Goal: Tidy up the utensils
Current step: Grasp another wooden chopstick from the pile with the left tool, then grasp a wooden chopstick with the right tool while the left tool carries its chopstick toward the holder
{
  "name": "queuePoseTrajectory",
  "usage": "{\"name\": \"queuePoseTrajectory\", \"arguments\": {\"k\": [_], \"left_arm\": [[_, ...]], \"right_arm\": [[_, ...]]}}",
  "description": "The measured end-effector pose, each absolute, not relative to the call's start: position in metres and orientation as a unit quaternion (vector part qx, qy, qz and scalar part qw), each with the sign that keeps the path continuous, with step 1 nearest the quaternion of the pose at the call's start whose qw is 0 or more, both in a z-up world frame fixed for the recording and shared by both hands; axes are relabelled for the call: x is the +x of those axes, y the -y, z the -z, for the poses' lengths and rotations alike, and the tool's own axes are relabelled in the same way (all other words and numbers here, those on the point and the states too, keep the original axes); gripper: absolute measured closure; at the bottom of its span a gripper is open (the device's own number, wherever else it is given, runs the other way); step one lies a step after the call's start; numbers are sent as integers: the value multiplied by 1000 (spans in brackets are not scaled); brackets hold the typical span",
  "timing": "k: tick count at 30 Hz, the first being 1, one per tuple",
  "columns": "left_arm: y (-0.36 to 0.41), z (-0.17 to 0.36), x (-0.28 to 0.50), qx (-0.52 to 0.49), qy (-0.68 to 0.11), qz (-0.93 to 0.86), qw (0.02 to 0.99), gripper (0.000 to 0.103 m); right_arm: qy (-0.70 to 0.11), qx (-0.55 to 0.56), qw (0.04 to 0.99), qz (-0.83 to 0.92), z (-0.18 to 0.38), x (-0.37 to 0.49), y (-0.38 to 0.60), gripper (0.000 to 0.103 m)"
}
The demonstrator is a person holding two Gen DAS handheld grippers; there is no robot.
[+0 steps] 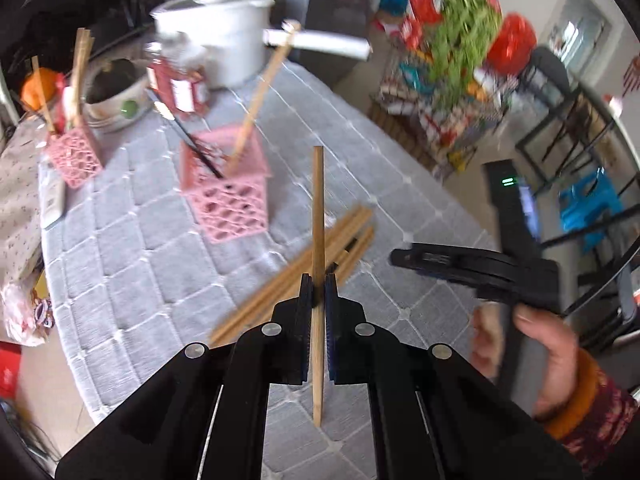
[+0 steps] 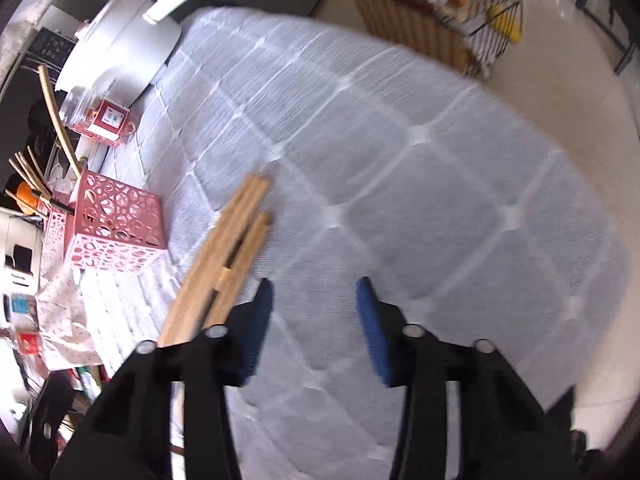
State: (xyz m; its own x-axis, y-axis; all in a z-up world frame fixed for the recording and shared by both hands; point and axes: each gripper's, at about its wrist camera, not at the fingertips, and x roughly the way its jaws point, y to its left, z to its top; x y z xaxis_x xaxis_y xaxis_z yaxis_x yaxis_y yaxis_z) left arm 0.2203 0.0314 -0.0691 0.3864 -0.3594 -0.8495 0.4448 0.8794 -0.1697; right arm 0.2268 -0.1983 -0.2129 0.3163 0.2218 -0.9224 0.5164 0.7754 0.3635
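Observation:
My left gripper (image 1: 318, 286) is shut on a single wooden chopstick (image 1: 318, 216), held upright above the grey quilted table (image 1: 160, 272). Under it lies a loose pile of wooden chopsticks (image 1: 296, 276), also visible at the left of the right wrist view as the chopstick pile (image 2: 224, 256). A pink perforated basket (image 1: 228, 196) stands beyond, with a wooden utensil and a dark one leaning in it; a second pink basket (image 1: 74, 156) holds more sticks. My right gripper (image 2: 314, 292) hovers over bare cloth, jaws apart with nothing between them, just right of the pile. In the left wrist view the right gripper (image 1: 476, 268) shows, held by a hand (image 1: 548, 344).
A white pot (image 1: 224, 40) with a long handle, a red-labelled jar (image 1: 180, 80) and a bowl (image 1: 116, 92) crowd the table's far side. The nearer pink basket (image 2: 116, 224) sits left of the pile. The table edge drops to the floor on the right, where a cluttered rack (image 1: 452, 76) stands.

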Motion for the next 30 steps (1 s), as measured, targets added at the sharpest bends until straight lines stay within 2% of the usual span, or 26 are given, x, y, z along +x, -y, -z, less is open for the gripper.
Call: {"name": "queuePoseTrajectory", "arguments": {"k": [5,16,17,19,23,27,28,30], "left_arm": [[-47,57,212,24,-478,251,842,98],[-76,45,209,-4,-455,257,853,97],[-78,42,208,-4,-452,255,855,97],[-81,36,205,-7,-444,254,859,97],[-89,29,200,-10,-434,248,866,97],[-92,29,197,-6,-434,237,869,97],[-91,29,196,-4,-434,234,870,97],[-91,26,193,-2,-431,229,873,97]], "right_arm": [[-578,309,747,116,213,249,175,70],[-594,279,738,154,221,265,162,71],[-595,276,739,157,220,265,160,72],[-600,278,732,160,222,264,159,83],[-584,311,736,143,225,253,167,87],[-593,274,745,138,223,261,163,86],[-602,259,742,140,222,265,158,80],[-615,232,736,162,221,273,147,78]]}}
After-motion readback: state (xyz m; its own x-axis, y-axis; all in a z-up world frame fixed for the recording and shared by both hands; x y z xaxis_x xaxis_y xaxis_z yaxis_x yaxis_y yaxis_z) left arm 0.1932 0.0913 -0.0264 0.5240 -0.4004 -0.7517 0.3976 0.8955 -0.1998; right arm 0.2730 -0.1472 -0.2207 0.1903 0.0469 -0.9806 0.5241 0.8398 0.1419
